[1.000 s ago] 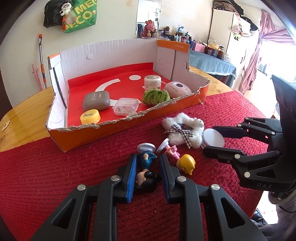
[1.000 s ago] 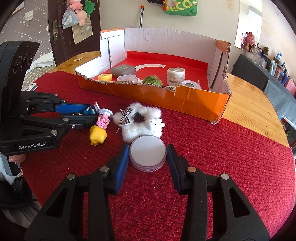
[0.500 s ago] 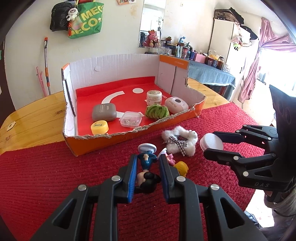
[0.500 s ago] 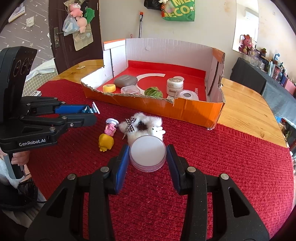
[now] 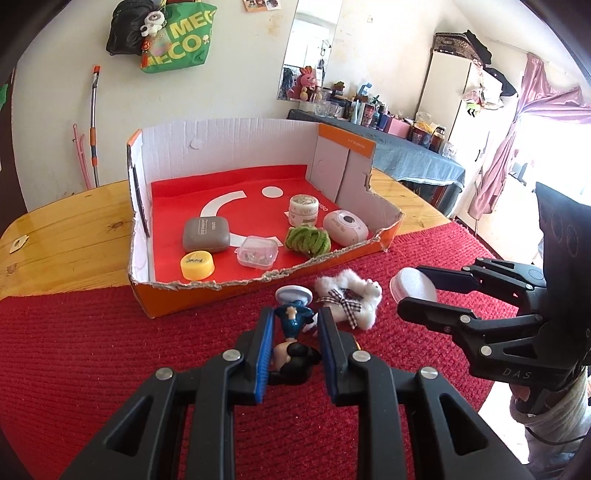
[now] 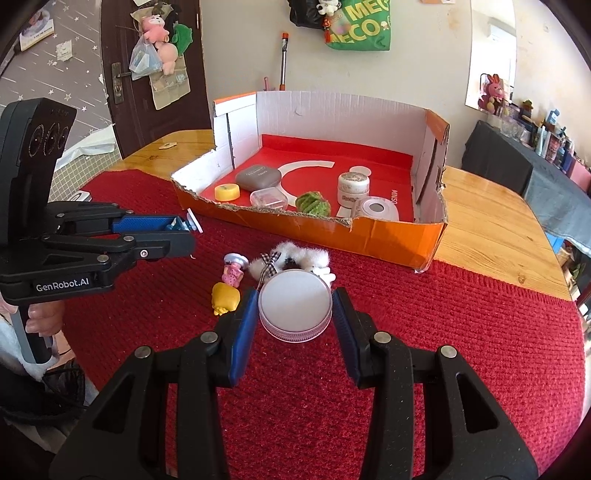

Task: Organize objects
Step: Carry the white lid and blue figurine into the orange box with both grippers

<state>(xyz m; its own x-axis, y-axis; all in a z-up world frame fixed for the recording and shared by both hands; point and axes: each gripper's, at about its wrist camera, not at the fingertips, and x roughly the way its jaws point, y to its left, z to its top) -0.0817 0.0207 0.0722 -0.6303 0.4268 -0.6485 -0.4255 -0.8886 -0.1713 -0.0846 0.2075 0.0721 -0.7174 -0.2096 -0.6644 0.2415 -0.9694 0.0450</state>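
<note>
On your left, the casing of your left gripper (image 6: 184, 236) reads "GenRobot.AI" in white. Its blue pads are pinched on a small figurine (image 5: 291, 334) in a blue outfit with a black head and a round white base, held above the red mat (image 5: 92, 369). A second ago the toy sat lower and close to the mat; you have since lifted it, and the pink-and-yellow doll (image 6: 227, 291) that lay beside it now lies alone on the mat below.

Further along, the orange cardboard box (image 5: 221, 295) holds a grey case (image 5: 205, 234) with small white lettering too fine to read, a yellow cap (image 5: 197, 264) with a dark scribble, a clear plastic case (image 5: 258, 252), a green scrunchie (image 5: 307, 240), a patterned jar (image 5: 303, 210) and a pale oval case (image 5: 345, 228). In the right wrist view, white letters that seem to read "MINISO" run along the red floor near the box's right wall. On the wall behind hangs a green bag (image 6: 358, 26) reading "MEG" over "ECO".

A white fluffy scrunchie (image 5: 349, 299) with a checked bow lies on the mat in front of the box.

On your right, "DAS" is stamped on your right gripper (image 6: 295, 306). It is clamped on a round white-lidded tin (image 6: 294, 304), raised off the mat since a second ago.
</note>
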